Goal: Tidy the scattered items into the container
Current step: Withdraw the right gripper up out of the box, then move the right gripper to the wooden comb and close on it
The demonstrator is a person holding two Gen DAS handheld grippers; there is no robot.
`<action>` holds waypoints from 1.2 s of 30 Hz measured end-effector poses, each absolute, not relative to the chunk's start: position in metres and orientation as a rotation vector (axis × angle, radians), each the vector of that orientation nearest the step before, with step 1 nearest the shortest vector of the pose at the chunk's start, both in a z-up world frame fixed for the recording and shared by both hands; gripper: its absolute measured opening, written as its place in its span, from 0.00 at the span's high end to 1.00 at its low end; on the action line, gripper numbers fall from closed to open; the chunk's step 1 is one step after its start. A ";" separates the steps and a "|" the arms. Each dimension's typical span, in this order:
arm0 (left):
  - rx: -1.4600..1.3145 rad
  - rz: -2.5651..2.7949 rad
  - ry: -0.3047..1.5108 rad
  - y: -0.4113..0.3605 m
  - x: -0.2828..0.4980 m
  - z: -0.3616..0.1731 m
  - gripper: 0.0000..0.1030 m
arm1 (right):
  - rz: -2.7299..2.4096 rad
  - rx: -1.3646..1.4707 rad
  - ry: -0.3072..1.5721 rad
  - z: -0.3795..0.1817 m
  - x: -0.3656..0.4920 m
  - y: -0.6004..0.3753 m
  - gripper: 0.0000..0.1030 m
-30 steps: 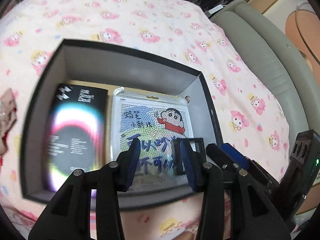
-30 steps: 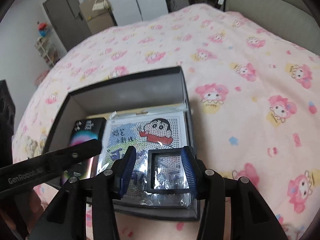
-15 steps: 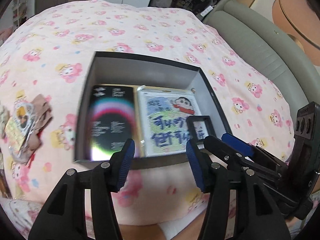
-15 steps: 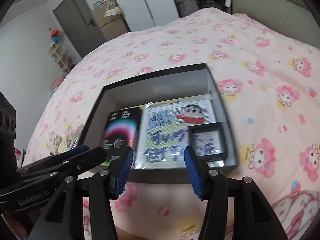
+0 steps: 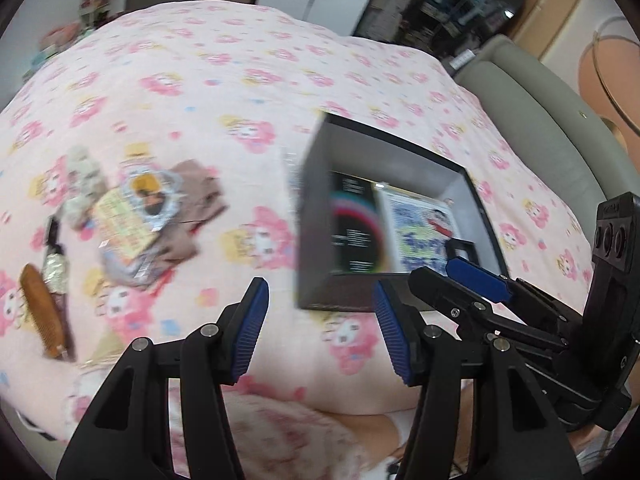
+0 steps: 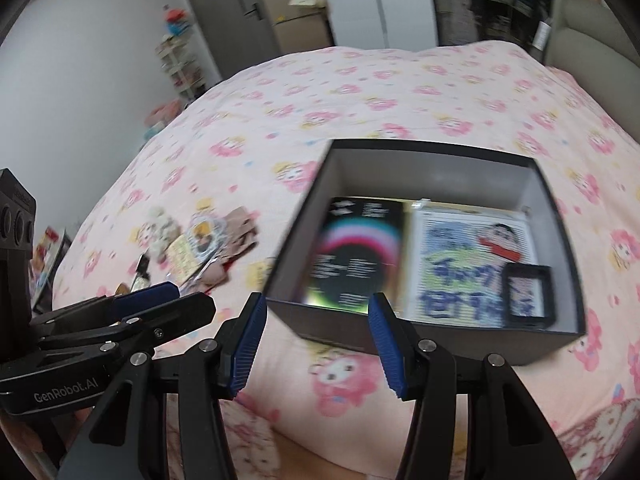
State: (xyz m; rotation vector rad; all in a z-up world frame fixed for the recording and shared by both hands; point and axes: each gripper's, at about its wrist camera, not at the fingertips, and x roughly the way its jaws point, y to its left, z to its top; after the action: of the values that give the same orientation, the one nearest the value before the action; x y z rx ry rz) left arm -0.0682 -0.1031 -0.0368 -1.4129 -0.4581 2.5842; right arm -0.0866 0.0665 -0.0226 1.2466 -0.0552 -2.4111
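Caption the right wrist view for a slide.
Open right gripper hangs empty before the box; scattered items wait on the bedspread.

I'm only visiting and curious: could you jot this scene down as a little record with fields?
surface: bed with pink cartoon bedspread
container: open black box
in box: black booklet, cartoon bead picture, small black frame
still outside: loose pile of small items, brown comb
left gripper: open, empty
right gripper: open, empty

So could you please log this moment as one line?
left tongs: open, empty | right tongs: open, empty | box: three items inside | pile: on bedspread
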 end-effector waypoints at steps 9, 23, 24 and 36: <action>-1.482 2.673 -0.685 -0.202 -0.036 -0.068 0.46 | -2.220 1.305 0.066 -0.049 -0.083 -0.041 0.53; -1.597 2.772 -0.990 -0.312 0.006 -0.122 0.46 | -1.924 1.423 0.239 -0.104 -0.079 -0.169 0.53; -1.607 2.809 -1.000 -0.320 0.009 -0.125 0.46 | -1.902 1.436 0.231 -0.106 -0.079 -0.173 0.53; -1.572 2.709 -1.458 -0.382 0.007 -0.179 0.50 | -1.621 1.619 0.238 -0.148 -0.088 -0.247 0.52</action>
State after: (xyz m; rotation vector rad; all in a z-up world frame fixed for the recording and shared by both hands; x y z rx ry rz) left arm 0.0067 -0.3820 -0.1790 -1.5721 -1.4580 2.7086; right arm -0.0877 -0.2465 -0.1478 1.6191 0.2384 -1.6215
